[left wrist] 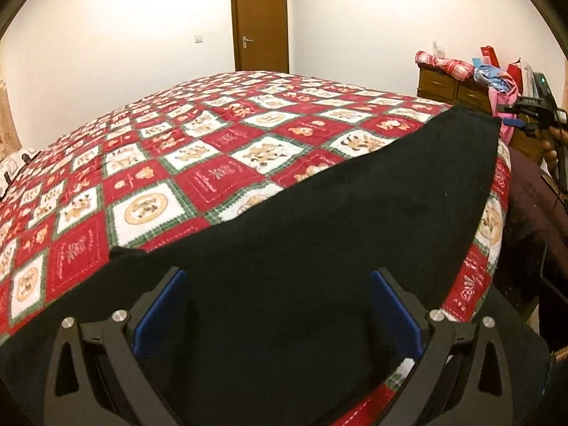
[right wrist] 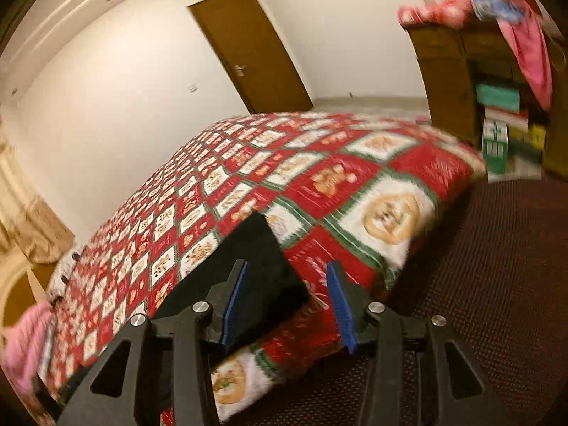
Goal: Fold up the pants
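Black pants (left wrist: 319,213) lie flat along the near edge of a bed under a red-and-white Christmas quilt (left wrist: 198,163), one end reaching the bed's right corner; they look laid out or perhaps halved lengthwise, with the crosswise folds apparently still ahead. The left gripper (left wrist: 277,305) hovers over the cloth with jaws spread and pinching nothing, while the right gripper (right wrist: 285,298), partly spread and empty, hangs off the corner. A cluttered wooden dresser (left wrist: 458,88) and a closed door (left wrist: 261,17) stand well apart; nothing blocks the work.
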